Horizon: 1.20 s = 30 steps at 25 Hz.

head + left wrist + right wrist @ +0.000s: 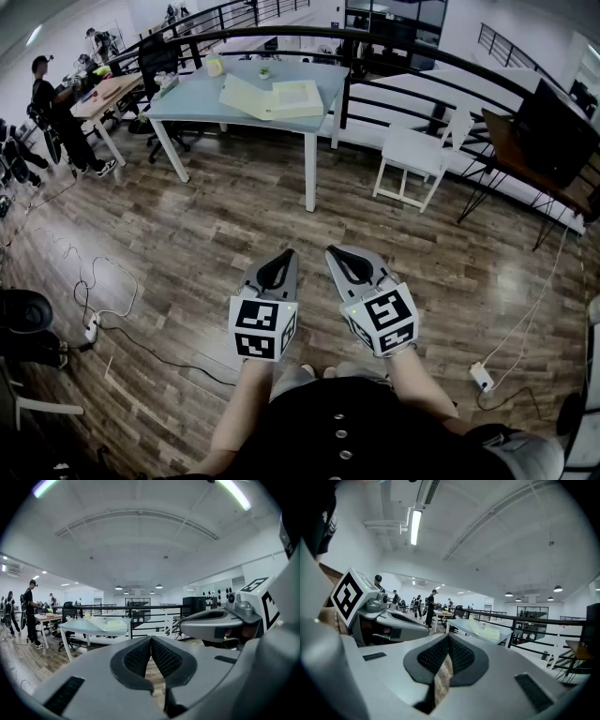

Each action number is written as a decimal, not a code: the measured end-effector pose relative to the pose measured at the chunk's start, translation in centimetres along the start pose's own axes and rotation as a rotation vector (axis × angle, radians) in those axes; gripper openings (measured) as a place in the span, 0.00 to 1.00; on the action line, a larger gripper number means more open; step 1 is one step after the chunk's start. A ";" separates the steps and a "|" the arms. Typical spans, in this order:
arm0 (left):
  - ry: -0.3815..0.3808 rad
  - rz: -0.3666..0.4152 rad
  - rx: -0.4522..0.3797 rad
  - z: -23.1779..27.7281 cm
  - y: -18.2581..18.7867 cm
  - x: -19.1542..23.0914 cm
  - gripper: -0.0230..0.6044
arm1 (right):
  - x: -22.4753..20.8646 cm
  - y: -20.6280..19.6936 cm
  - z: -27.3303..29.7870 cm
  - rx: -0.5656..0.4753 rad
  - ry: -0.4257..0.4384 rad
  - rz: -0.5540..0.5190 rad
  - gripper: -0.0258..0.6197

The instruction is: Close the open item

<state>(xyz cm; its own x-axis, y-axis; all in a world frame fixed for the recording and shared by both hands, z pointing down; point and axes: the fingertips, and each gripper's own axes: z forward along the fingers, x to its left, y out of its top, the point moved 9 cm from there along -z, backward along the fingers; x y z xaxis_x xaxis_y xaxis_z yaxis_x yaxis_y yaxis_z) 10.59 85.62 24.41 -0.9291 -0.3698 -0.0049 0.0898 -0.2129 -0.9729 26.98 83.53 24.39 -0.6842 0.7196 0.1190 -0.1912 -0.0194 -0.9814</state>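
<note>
Well, head view: left gripper (285, 255) & right gripper (334, 251) sit side by side, low over the wood floor (169, 234), close to the person's body, both aimed toward the pale-blue counter (187, 101) well ahead. Flat cream box (274, 97) lies on that counter w/ lid open, well apart from both grippers. Fingers of each look pinched together, nothing in them. Left gripper view: fingers (137, 658) closed tip to tip, empty, w/ only floor showing below the tips; box on counter far off, left of centre; right gripper just beside, at right. Right gripper view: fingers (461, 657) fully together, holding nothing; left gripper alongside at left; counter w/ open box beyond, right of centre, untouched.
</note>
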 end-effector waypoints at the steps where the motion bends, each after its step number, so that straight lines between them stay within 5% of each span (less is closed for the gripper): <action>1: 0.001 0.000 0.001 0.0 0.0 0.0 0.07 | 0.0 -0.1 0.0 0.003 0.001 0.004 0.04; 11: -0.012 -0.015 0.028 0.3 -0.9 -0.8 0.07 | 0.0 -1.2 -0.4 0.030 0.022 0.045 0.04; 17: -0.054 0.002 -0.034 1.0 -0.5 -2.1 0.07 | -1.4 -1.7 -1.1 0.011 0.059 0.099 0.05; 26: -0.014 -0.036 0.004 1.4 -1.8 -3.7 0.08 | -2.3 -4.1 -1.8 0.052 0.081 0.129 0.12; 30: -0.024 -0.052 0.021 2.2 -1.7 -4.0 0.24 | -3.0 -4.5 -1.9 0.056 0.080 0.123 0.19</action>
<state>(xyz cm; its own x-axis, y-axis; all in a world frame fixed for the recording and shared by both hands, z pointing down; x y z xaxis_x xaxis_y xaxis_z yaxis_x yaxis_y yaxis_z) 14.92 85.49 26.62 -0.9237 -0.3796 0.0519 0.0490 -0.2514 -0.9666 31.18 82.77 28.16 -0.6468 0.7625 -0.0161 -0.1499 -0.1478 -0.9776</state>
